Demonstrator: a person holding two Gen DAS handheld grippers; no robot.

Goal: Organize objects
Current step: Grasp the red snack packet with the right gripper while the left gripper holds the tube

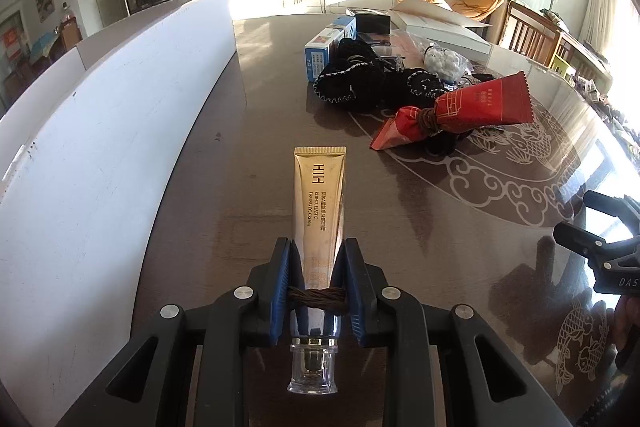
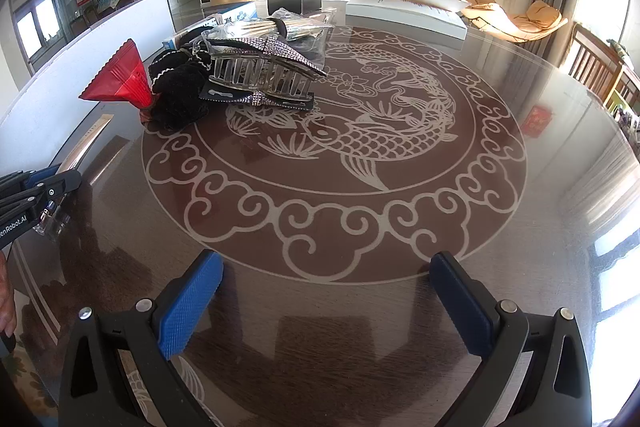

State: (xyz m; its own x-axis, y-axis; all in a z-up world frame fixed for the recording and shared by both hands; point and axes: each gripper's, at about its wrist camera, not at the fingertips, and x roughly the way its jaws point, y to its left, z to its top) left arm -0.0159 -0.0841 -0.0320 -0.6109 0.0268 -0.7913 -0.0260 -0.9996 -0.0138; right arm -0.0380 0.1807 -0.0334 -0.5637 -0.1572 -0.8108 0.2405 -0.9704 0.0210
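Left hand-held gripper [image 1: 317, 263] clamps the gold cream tube [image 1: 318, 203] — crimped end pointing away.

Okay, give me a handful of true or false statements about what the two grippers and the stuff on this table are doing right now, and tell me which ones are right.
1. The left gripper is shut on the gold tube. True.
2. The right gripper holds the red tube. False: its jaws stand wide apart and hold nothing, and the red tube lies by the pile.
3. A brown hair tie is wrapped around the gold tube. True.
4. The gold tube's clear cap points away from the left wrist camera. False: the cap is the end nearest the camera.
5. The rhinestone hair clip lies alone in the middle of the table. False: it rests against the pile beside the black scrunchie.
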